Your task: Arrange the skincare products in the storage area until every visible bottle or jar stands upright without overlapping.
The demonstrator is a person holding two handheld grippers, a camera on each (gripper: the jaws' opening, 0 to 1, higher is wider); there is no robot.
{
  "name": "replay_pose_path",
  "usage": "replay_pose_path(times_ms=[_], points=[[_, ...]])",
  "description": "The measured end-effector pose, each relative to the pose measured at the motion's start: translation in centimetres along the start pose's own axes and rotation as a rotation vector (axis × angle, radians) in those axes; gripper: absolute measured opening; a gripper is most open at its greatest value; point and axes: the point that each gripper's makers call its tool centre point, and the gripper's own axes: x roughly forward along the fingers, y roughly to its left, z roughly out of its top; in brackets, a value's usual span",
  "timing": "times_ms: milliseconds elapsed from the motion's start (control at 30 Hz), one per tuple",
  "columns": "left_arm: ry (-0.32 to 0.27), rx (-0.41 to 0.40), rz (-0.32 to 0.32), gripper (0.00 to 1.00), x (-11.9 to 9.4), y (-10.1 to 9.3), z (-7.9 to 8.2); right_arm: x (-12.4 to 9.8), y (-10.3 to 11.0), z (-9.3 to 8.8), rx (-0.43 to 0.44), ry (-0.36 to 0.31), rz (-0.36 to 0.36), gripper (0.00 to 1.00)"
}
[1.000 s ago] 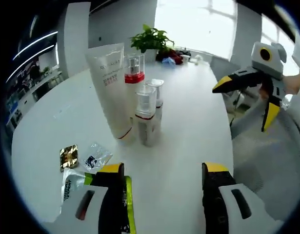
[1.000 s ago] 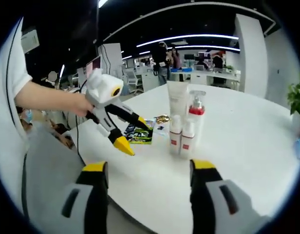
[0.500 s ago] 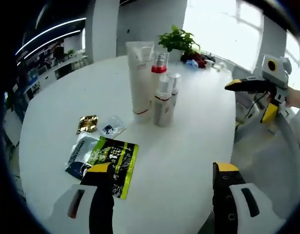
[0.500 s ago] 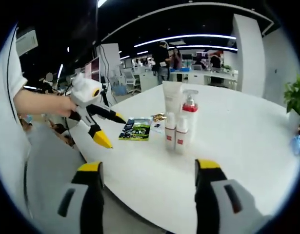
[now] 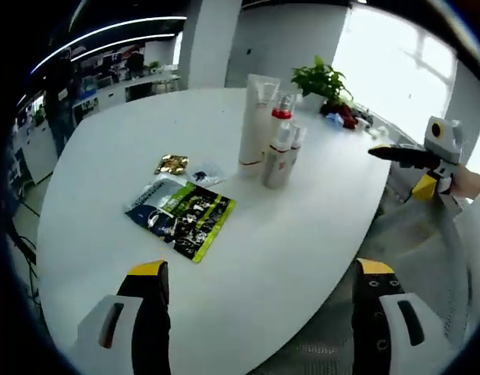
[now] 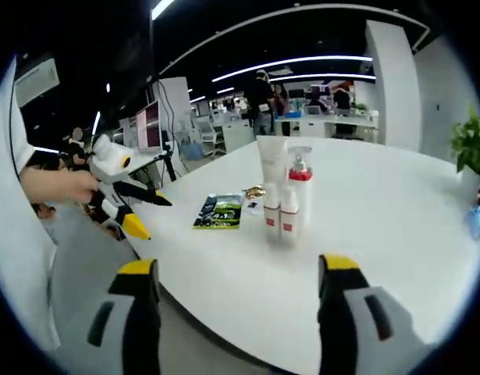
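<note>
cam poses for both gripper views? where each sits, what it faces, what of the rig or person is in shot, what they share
Left gripper view: rides the left gripper, off the white table's edge, facing the bottles and sachets; right gripper and hand at right.
Right gripper view: rides the right gripper, off another edge, facing the bottles; left gripper, hand and sleeve at left.
Shared: table, bottles, green sachet, each other's gripper.

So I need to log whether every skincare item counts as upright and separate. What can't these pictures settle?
- Left gripper view: the small bottles overlap the pump bottle and tube, so gaps or contact are unclear.
- Right gripper view: the same cluster is lined up front to back, hiding the bases.
- Both views: labels are too small to read.
- Sachets: the green one covers part of the one beneath.
</note>
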Motion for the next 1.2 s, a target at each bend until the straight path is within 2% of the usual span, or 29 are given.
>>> replay_pose_path(times_ms=[267, 367, 467, 567, 833, 900, 1033, 1200], points=[[-0.021, -0.053, 0.04, 0.97, -2.0, -1.2, -1.1, 0.1, 0.4, 0.1, 0.023, -0.009, 0.011, 0.87], [-0.015, -0.063, 0.06, 0.97, -2.6, -1.2, -1.5, 0.1, 0.6, -0.1, 0.004, -0.003, 0.012, 0.89], [-0.026, -0.05, 0.086, 0.97, -2.9, -0.9, -1.0, 0.2, 0.7, -0.2, 0.001, 0.005, 0.014, 0.91], [-0.021, -0.072, 0.098, 0.97, -3.0, -0.7, -1.2, 0.2, 0.7, -0.3, -0.003, 0.007, 0.014, 0.93], [-0.015, -0.083, 0.104, 0.97, -2.5, -0.8, -1.0, 0.2, 0.5, -0.3, 0.008, -0.001, 0.011, 0.95], [-0.021, -0.113, 0.103, 0.97, -2.2, -0.8, -0.8, 0.3, 0.4, -0.4, 0.008, 0.0, 0.012, 0.95], [-0.017, -0.186, 0.152, 0.97, -1.6, -0.1, -0.5, 0.3, 0.2, -0.4, 0.02, 0.0, 0.006, 0.94], [-0.011, -0.213, 0.182, 0.97, -0.5, 0.6, 0.1, 0.3, 0.0, -0.4, 0.033, -0.007, 0.003, 0.94]])
